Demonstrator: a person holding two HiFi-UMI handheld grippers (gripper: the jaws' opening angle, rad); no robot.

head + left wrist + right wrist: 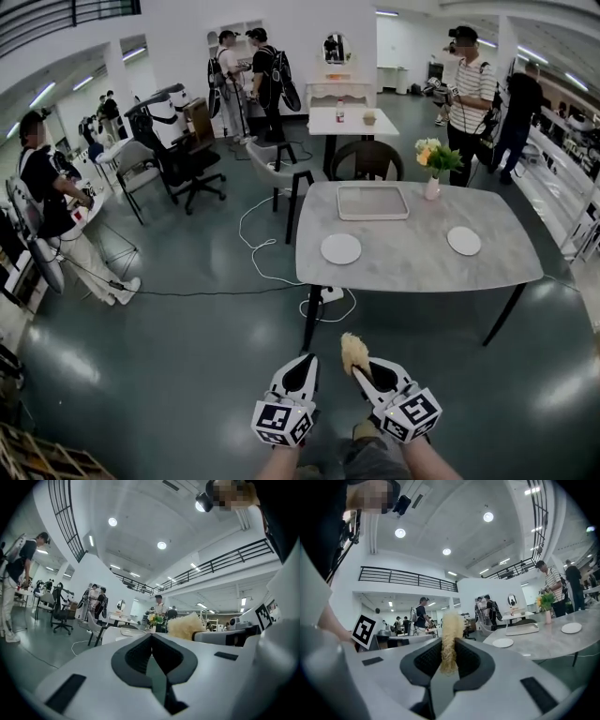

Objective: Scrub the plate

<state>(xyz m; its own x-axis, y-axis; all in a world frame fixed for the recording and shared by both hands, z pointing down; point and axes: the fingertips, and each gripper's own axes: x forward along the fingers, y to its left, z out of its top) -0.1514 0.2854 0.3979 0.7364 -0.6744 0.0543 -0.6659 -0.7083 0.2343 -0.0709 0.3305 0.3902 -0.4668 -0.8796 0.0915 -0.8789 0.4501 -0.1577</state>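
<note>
Two grippers are closest, low and side by side above the dark green shiny floor. The left gripper has its jaws pressed together with nothing in them. The right gripper has its jaws squeezed tight on one fuzzy yellow scrubber. The scrubber sticks up out of the jaws. Each gripper has one cube with black and white squares on it.

A bit farther away, one thin white cable curls on the floor beside the table.

Then comes one big grey stone tabletop with round corners and black legs. Two round white plates sit on it. One white plate is near the left end. The other white plate is near the right end. Both plates are well apart from the grippers and from the scrubber. Nothing is touching them.

Behind the left plate lies one flat white tray with four sides. Just to the right of the tray stands one small white vase with yellow flowers and green leaves.

Past the tabletop is one dark round-backed chair. One small white table stands farther back.

Farthest away are people. One sits at the left, two stand by the back wall, and two stand at the right.
</note>
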